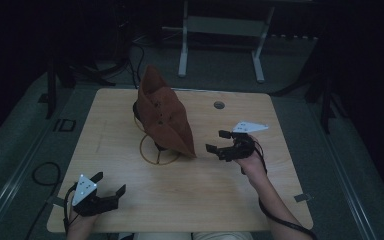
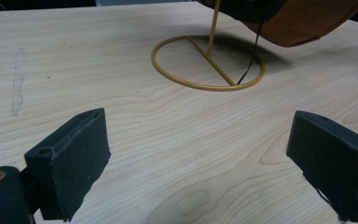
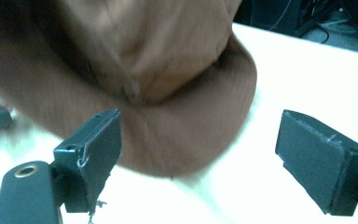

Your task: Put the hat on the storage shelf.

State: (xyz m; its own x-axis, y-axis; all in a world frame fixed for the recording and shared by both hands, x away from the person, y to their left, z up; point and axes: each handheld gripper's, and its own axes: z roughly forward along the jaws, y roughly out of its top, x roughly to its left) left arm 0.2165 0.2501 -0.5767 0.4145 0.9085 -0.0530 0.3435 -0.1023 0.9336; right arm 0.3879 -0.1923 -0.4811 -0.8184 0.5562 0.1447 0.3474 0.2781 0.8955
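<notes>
- left gripper (image 1: 111, 183) rests at the near left corner of the wooden table (image 1: 230, 200), jaws spread wide, holding nothing, well apart from the hat.
- right gripper (image 1: 217, 141), held in a person's hand at the table's right middle, has its jaws spread and sits just beside the hat's lower brim, not touching it.
- brown hat (image 1: 164, 114) hangs tilted on a yellow wire stand (image 1: 158, 155), whose ring base lies flat near the table's centre.
- beyond the table, a white frame (image 1: 220, 45) stands on the floor.
</notes>
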